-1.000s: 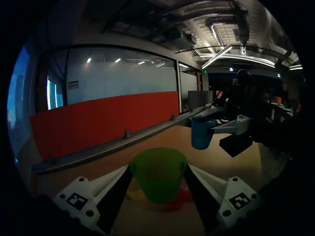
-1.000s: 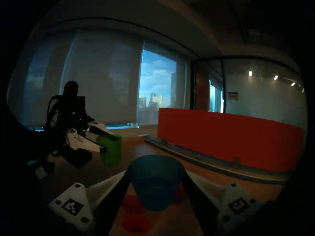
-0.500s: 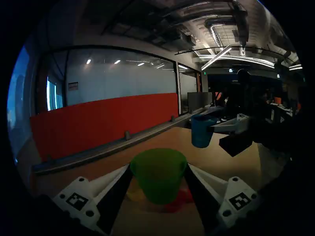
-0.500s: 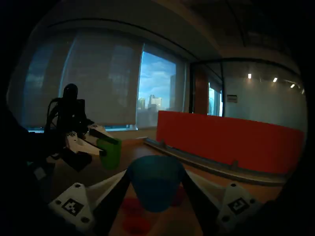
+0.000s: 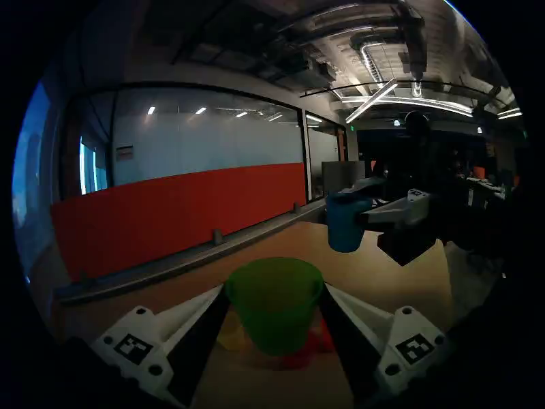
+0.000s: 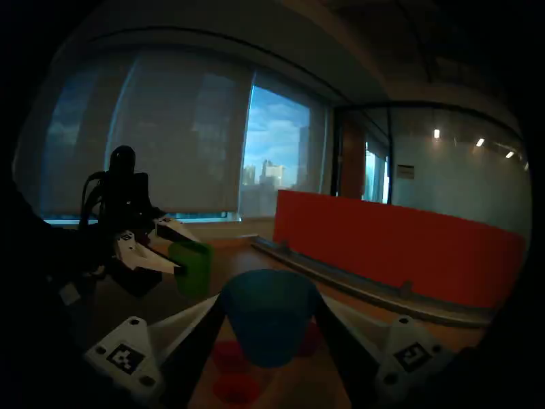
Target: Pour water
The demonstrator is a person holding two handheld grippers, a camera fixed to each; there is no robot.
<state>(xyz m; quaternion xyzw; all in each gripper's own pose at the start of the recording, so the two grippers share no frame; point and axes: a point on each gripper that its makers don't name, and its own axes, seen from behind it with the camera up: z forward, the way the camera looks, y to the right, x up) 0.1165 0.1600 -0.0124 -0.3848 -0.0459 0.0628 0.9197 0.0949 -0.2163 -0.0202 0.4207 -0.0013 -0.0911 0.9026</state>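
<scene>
Green cup [image 5: 274,303] sits squarely between the two fingers of my left gripper [image 5: 272,293], which is closed part-way, both fingers pressing on the cup's sides. The cup stands upright with its rim facing me. The lower part of it blocks my view of the yellow and red patches [image 5: 313,341] on the table [image 5: 381,273], so I cannot tell whether its base touches the wood or hangs just above it. The light is too dim for me to see inside the cup, so I cannot tell whether it holds water.

To the right and farther off in the left gripper view, the blue cup [image 5: 344,221] is close to upright and clear of the table, near the red partition [image 5: 177,211]. My right gripper [image 5: 371,217] is narrowed around it from the right side, a finger on each flank. The hand behind that gripper is a dark shape I cannot make out.

In the right gripper view, the left gripper reaches in level from the left side with the green cup at its tips, and the blue cup fills the gap between the near fingers. Red round patches [image 6: 231,354] on the table lie partly hidden under it. The two cups are apart, not touching.
</scene>
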